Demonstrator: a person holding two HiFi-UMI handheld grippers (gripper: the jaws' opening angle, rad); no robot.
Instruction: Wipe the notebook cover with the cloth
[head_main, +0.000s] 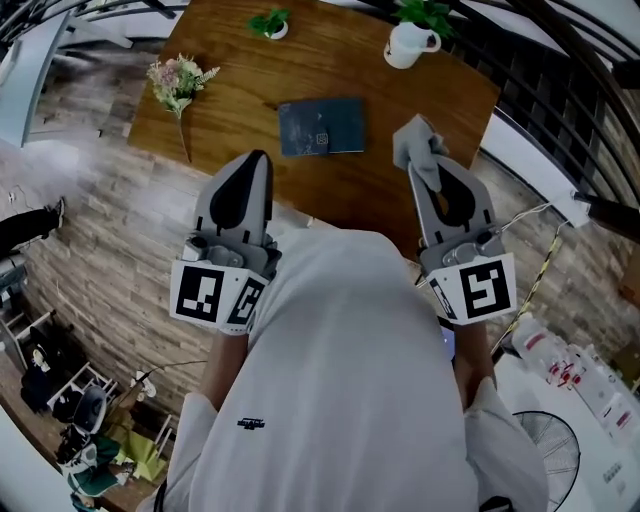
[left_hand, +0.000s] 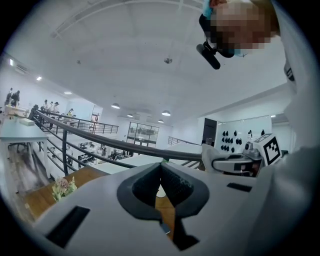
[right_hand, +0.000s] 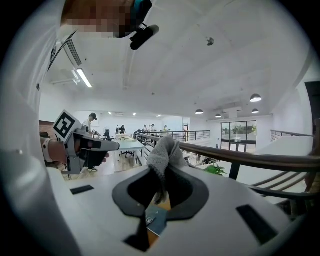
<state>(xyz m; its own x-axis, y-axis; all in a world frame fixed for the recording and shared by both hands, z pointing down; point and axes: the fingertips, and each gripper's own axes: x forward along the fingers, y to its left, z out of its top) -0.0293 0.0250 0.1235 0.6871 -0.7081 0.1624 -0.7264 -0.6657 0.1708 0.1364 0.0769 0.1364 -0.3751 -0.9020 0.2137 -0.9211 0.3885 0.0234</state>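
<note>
My left gripper has its jaws pressed together at the tips with nothing between them, and I hold it above the near edge of the wooden table. My right gripper is clamped on the grey cloth, which bunches up past the jaw tips and hangs a little way down between them. Both grippers are raised off the table, side by side. The dark blue notebook lies flat on the table, ahead of me and between the two grippers, touched by neither. In the right gripper view a corner of it shows through the gap under the jaws. A flower sprig lies to the left, and a white mug holding a plant stands at the far right.
</note>
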